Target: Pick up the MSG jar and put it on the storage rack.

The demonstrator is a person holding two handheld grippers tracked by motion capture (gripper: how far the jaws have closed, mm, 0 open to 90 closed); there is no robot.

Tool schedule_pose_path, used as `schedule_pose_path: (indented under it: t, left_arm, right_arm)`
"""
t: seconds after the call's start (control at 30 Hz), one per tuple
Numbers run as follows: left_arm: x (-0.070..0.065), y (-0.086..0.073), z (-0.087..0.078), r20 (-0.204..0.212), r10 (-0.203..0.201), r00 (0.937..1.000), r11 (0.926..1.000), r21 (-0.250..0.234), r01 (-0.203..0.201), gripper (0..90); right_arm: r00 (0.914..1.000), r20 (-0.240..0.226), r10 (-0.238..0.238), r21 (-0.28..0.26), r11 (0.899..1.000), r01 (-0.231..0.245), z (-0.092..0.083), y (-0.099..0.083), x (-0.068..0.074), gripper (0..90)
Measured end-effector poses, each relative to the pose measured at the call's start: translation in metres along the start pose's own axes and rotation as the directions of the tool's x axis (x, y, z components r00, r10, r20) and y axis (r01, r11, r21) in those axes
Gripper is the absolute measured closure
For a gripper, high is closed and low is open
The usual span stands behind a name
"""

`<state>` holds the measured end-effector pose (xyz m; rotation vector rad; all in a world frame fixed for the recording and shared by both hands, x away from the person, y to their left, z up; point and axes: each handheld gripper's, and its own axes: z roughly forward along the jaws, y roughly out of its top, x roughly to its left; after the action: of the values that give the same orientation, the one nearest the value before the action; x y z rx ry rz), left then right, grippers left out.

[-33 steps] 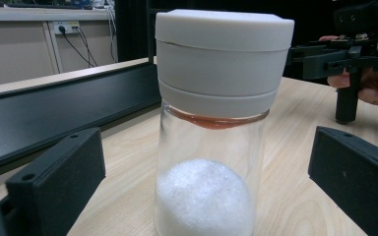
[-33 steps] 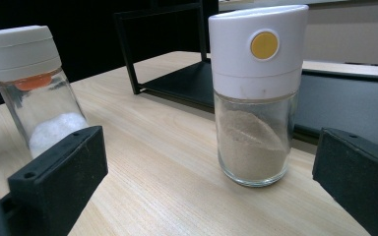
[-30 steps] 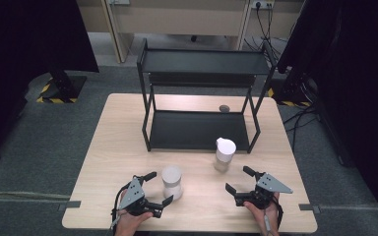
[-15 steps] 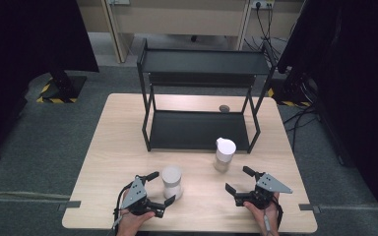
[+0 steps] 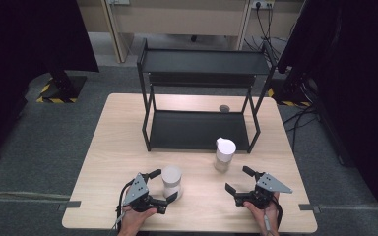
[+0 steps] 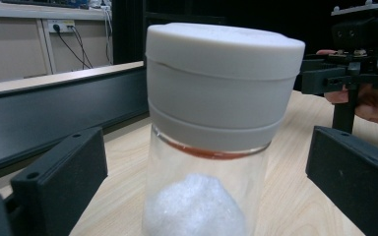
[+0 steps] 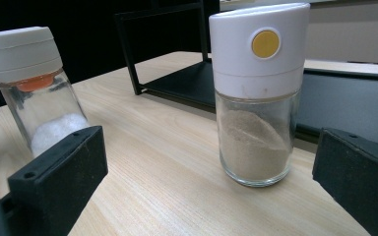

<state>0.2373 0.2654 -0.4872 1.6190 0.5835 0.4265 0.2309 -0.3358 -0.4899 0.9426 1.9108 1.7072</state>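
Pale wood table (image 5: 113, 147), grey carpet (image 5: 54, 142), possibly dark curtains.

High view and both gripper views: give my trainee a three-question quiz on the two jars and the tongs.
1. True or false: the left tongs stand open around the white-powder jar.
2. Which mark does the beige-powder jar carry on its white cap? A) a yellow dot B) a red cross C) a black stripe
3. Fill in: the black rack stands on the wooden ____.

Key: 1 true; the jaws flank the jar with gaps on both sides. 2 A. 3 table.
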Motion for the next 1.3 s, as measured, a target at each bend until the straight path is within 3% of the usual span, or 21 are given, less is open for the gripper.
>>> schedule_pose_path:
  t: [0.33,0.9,0.97,1.3]
  left_arm:
    - [0.001,0.005,0.008,0.016,0.007,0.9998,0.9998,0.021,-0.008,8.8]
    - [0.002,0.011,0.018,0.008,0.037,0.9993,0.9986,0.036,-0.038,33.7]
    - [0.000,0.013,0.018,0.001,0.052,0.9987,0.9979,0.039,-0.052,34.3]
    - [-0.003,0.017,0.017,-0.010,0.047,0.9988,0.9981,0.041,-0.047,35.0]
  right_arm:
    - [1.0000,-0.002,0.001,0.000,1.000,-0.001,0.000,0.000,0.000,0.4]
    - [1.0000,-0.004,0.006,-0.002,1.000,-0.006,0.000,-0.001,-0.001,0.4]
    - [1.0000,-0.004,0.006,-0.001,1.000,-0.006,0.000,0.000,-0.001,0.4]
    - [1.0000,-0.005,0.005,-0.003,1.000,-0.005,0.000,0.000,-0.001,0.4]
